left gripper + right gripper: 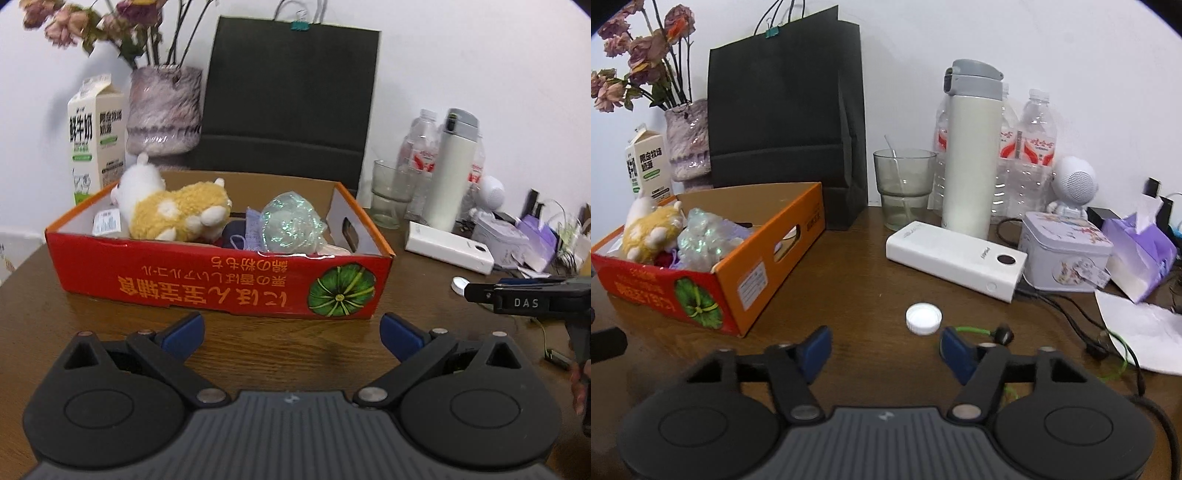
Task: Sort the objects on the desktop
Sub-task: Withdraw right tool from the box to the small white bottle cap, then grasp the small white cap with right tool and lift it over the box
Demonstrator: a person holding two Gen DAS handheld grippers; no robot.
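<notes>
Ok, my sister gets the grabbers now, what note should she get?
Left gripper: open, empty, facing the red box.
Right gripper: open, empty, just short of the white bottle cap.
Done: plush toy and shiny wrapped bundle lie in the box.
Left: cap, white power bank, green-corded earphone are out on the table.
</notes>
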